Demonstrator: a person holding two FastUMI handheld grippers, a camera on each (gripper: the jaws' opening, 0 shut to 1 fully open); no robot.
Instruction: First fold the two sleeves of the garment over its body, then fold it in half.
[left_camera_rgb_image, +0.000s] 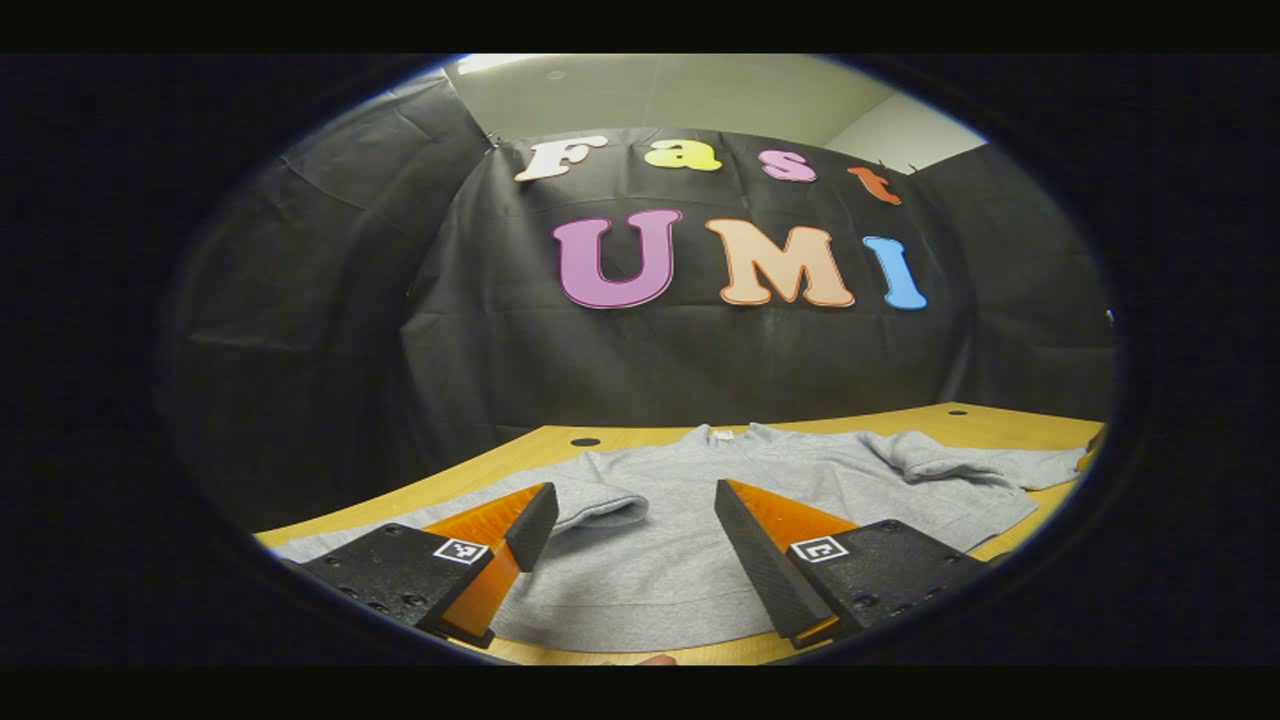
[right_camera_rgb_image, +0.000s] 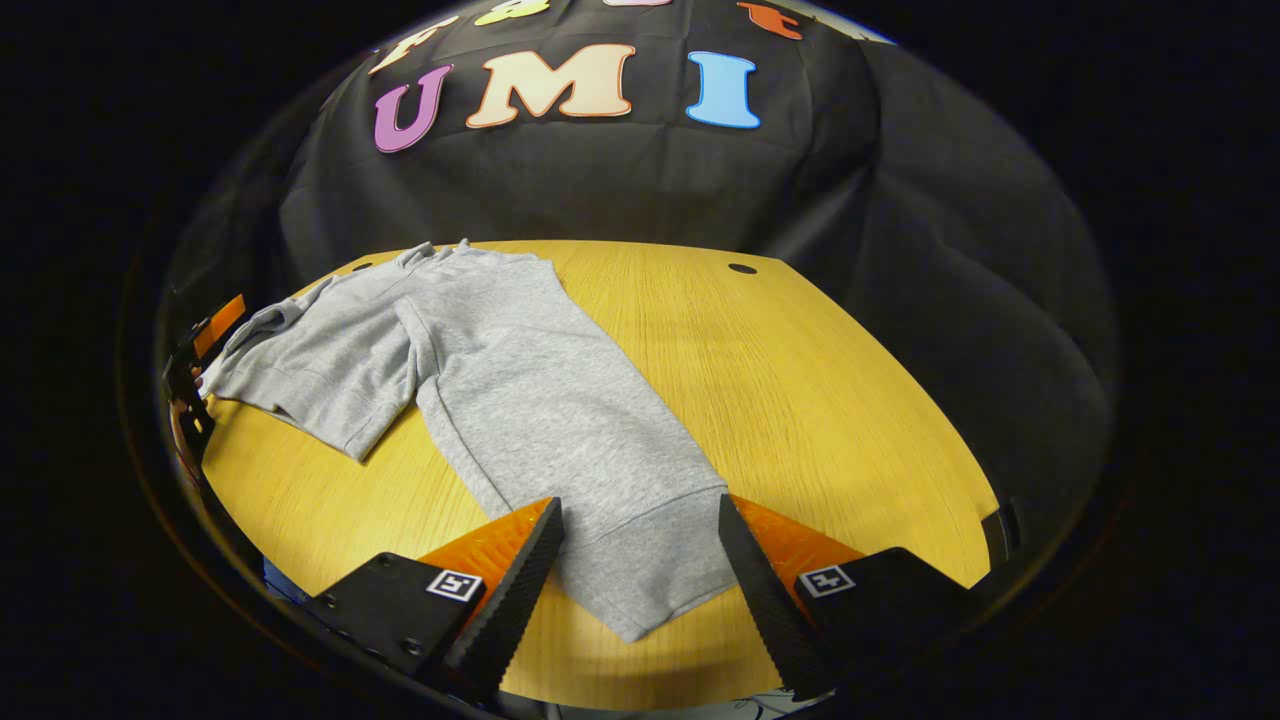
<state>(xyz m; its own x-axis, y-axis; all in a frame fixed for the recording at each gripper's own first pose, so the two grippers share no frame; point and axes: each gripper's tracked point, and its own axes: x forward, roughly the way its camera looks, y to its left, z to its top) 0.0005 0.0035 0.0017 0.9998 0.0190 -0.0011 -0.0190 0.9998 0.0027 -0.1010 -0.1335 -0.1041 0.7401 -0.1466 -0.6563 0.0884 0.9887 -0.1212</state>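
Note:
A grey sweatshirt (left_camera_rgb_image: 700, 500) lies flat on the wooden table (left_camera_rgb_image: 480, 470), collar (left_camera_rgb_image: 712, 435) at the far side and hem toward me. My left gripper (left_camera_rgb_image: 635, 525) stands open over the lower body, with a rolled fold of the left sleeve (left_camera_rgb_image: 600, 500) by its left finger. The right sleeve (left_camera_rgb_image: 1000, 465) stretches out to the right. In the right gripper view that sleeve (right_camera_rgb_image: 540, 390) runs toward me, and its cuff (right_camera_rgb_image: 650, 580) lies between the spread fingers of my open right gripper (right_camera_rgb_image: 640, 525). The body (right_camera_rgb_image: 310, 370) lies at the left.
The table (right_camera_rgb_image: 800, 400) is bare wood to the right of the sleeve, with a small round hole (right_camera_rgb_image: 742, 268) near its far edge and another (left_camera_rgb_image: 585, 441) left of the collar. The left gripper (right_camera_rgb_image: 200, 350) shows at the far left edge. Black cloth walls surround the table.

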